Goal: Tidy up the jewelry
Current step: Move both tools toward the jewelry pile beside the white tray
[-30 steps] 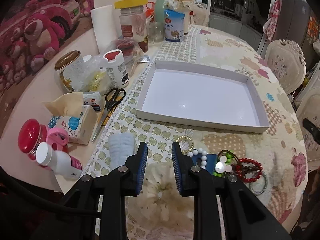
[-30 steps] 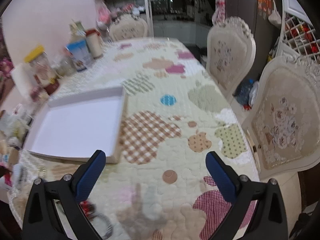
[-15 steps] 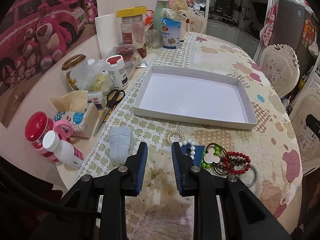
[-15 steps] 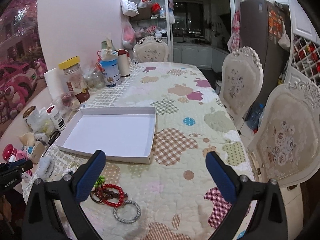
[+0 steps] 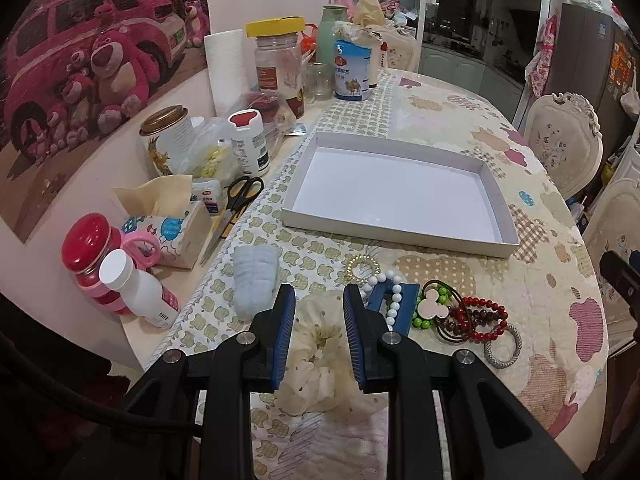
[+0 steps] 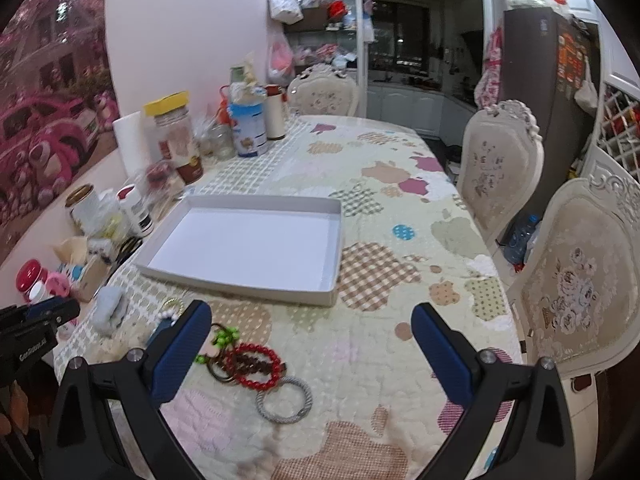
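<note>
Both tools are empty: the left tool [image 5: 319,330] narrowly parted, the right tool [image 6: 311,354] wide open. The red bead bracelet [image 6: 254,365] touches the hair ties [image 6: 222,368] at the near desk [image 6: 400,184] edge, so a grab may drag several.

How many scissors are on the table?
2. Black-handled scissors lie left of the white tray, beside the tissue pack. Pink-handled scissors lie on the tissue pack's other side, against the red-lidded jar. The clutter could hide more.

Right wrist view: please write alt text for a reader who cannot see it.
An open right tool hovers over a patterned tablecloth, above a red bead bracelet and a grey ring. An empty white tray lies beyond.
</note>
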Tool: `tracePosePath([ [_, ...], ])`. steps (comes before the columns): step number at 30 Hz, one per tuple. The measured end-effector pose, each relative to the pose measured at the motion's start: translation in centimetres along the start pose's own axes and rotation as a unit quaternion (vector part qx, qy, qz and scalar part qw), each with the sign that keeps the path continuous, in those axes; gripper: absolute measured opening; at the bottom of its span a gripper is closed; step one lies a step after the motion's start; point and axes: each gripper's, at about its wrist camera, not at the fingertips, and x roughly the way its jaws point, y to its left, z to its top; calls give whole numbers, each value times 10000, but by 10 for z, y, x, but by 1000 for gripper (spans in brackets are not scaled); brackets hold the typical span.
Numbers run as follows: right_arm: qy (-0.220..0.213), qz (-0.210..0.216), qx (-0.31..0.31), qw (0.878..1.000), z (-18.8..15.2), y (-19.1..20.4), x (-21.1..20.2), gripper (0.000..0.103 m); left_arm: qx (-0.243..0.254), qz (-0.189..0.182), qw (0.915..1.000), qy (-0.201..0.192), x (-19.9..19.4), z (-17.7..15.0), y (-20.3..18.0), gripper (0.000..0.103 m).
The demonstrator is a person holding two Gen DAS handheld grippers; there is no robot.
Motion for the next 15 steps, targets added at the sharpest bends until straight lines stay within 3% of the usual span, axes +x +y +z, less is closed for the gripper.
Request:
tracePosePath([
  [15,10,279,-78,9996,-3,22,1,102,-57,81,9999,-56,0,0,11,14],
])
